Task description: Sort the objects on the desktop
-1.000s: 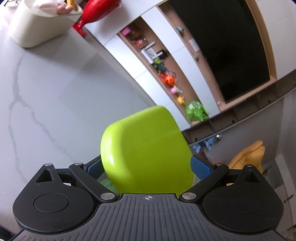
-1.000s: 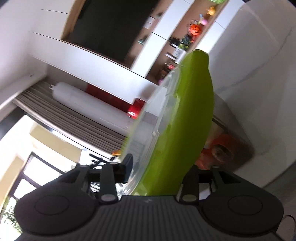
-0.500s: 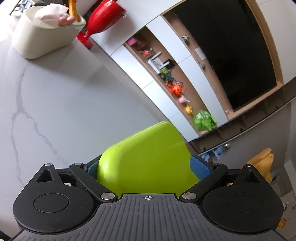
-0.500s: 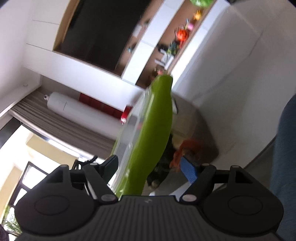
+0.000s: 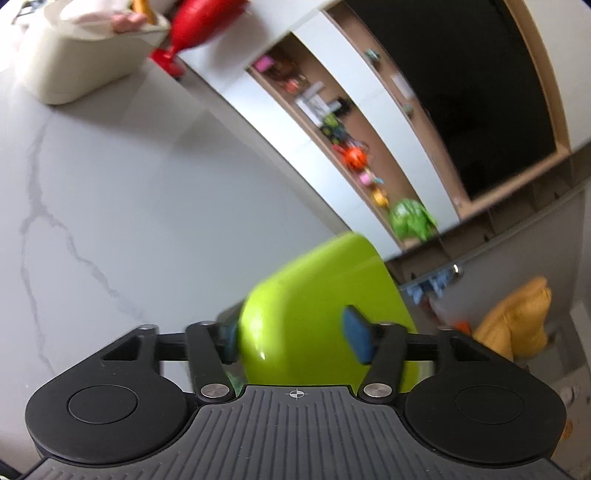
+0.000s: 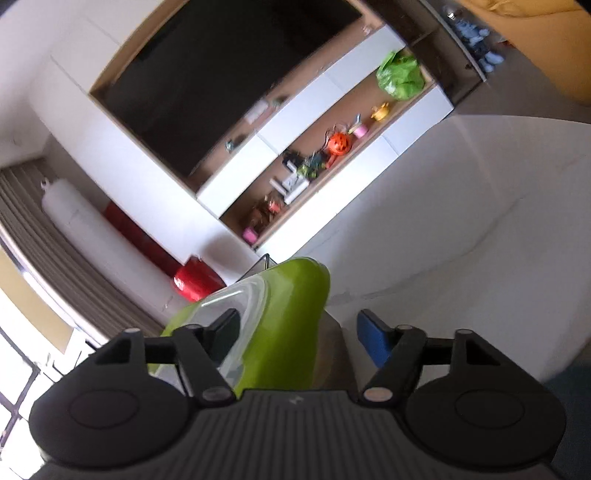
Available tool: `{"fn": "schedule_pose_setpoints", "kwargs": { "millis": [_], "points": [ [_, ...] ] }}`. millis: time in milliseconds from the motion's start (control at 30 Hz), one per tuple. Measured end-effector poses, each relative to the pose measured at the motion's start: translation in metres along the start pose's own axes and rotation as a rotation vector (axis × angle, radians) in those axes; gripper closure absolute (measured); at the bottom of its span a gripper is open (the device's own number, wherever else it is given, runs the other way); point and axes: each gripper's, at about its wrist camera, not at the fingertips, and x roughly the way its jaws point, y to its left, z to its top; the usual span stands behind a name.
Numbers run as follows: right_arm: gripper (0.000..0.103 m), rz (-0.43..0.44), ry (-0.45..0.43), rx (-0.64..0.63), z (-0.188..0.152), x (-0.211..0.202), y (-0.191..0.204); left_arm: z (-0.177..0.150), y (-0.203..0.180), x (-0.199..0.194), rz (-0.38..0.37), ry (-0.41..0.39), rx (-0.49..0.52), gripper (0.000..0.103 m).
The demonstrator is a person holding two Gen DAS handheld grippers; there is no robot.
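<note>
— How is the left claw (image 5: 291, 339) set?

— It is seen at a middling gap. One pad (image 5: 227, 339) is pressed up to the left edge of the green lid (image 5: 310, 288), while the blue pad (image 5: 356, 339) is laid in front of the lid's face. Whether the lid is actually gripped cannot be told.

— And the right claw (image 6: 299, 328)?

— It is spread wide. The lid (image 6: 295, 288) is seen edge-on between its fingers, tilted and nearer the dark finger (image 6: 225, 332), which is set over the lid's clear inner part. A plain gap is left between the lid and the blue finger (image 6: 373, 343).

— Where is the lid placed, then?

— It is found close in front of both claws, above the white marble table (image 5: 110, 184). Whether it is touching the table cannot be made out.

— What is seen farther off?

— A cream tub (image 5: 81, 62) is stood at the far end of the table, with pale pink contents, too blurred to name. A red vase (image 5: 192, 29) is placed just behind it. Beyond the table, a shelf (image 5: 314, 103) in the white wall unit is lined with small toys, an orange pumpkin (image 5: 356, 158) among them, and a green bag (image 5: 410, 219) is kept at its end. A large black screen (image 5: 461, 74) is mounted past the shelf. A yellow cushion (image 5: 517, 317) is seen off to the right.
</note>
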Motion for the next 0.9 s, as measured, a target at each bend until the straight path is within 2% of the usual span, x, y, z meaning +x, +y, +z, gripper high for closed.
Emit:
{"fn": "schedule_pose_setpoints", "kwargs": {
  "millis": [67,167,200,233,267,333,400,467,567,667,733,767,800,900],
  "points": [
    [0.057,0.023,0.017,0.000,0.003,0.006,0.002,-0.002,0.002,0.002,-0.048,-0.011,0.004,0.010],
    [0.056,0.036,0.018,-0.025,0.002,0.010,0.007,0.001,0.001,0.009,-0.069,-0.019,0.012,0.014],
    [0.056,0.039,0.015,-0.026,0.001,0.009,0.008,0.003,-0.001,0.011,-0.070,-0.016,0.018,0.018],
    [0.056,0.037,0.015,-0.031,0.000,0.010,0.009,0.004,-0.004,0.013,-0.037,-0.021,0.034,0.022],
    [0.056,0.032,0.015,-0.036,0.001,0.011,0.010,0.002,-0.005,0.012,0.007,-0.032,0.054,0.034],
    [0.056,0.020,0.018,-0.053,0.006,0.016,0.015,0.001,-0.002,0.010,0.020,-0.040,0.058,0.038],
    [0.056,0.030,0.006,-0.076,0.016,0.019,0.020,0.000,0.004,0.002,-0.011,-0.044,0.026,0.046],
    [0.056,0.041,-0.001,-0.096,0.024,0.023,0.024,-0.006,0.005,-0.012,-0.012,-0.072,0.037,0.046],
    [0.056,0.061,0.033,-0.099,0.030,0.038,0.024,-0.020,0.005,-0.035,0.006,-0.124,0.052,0.046],
    [0.056,0.081,0.067,-0.102,0.036,0.054,0.024,-0.034,0.014,-0.049,-0.005,-0.103,0.031,0.046],
    [0.055,0.067,0.080,-0.109,0.031,0.059,0.020,-0.040,0.020,-0.054,-0.012,-0.079,0.015,0.041],
    [0.048,0.060,0.067,-0.113,0.028,0.058,0.018,-0.042,0.023,-0.056,-0.015,-0.068,0.005,0.034],
    [0.044,0.050,0.052,-0.106,0.025,0.055,0.017,-0.043,0.025,-0.059,-0.005,-0.076,0.006,0.026],
    [0.037,0.046,0.022,-0.057,0.018,0.038,0.012,-0.042,0.031,-0.068,0.010,-0.107,0.001,0.013]
  ]
}}
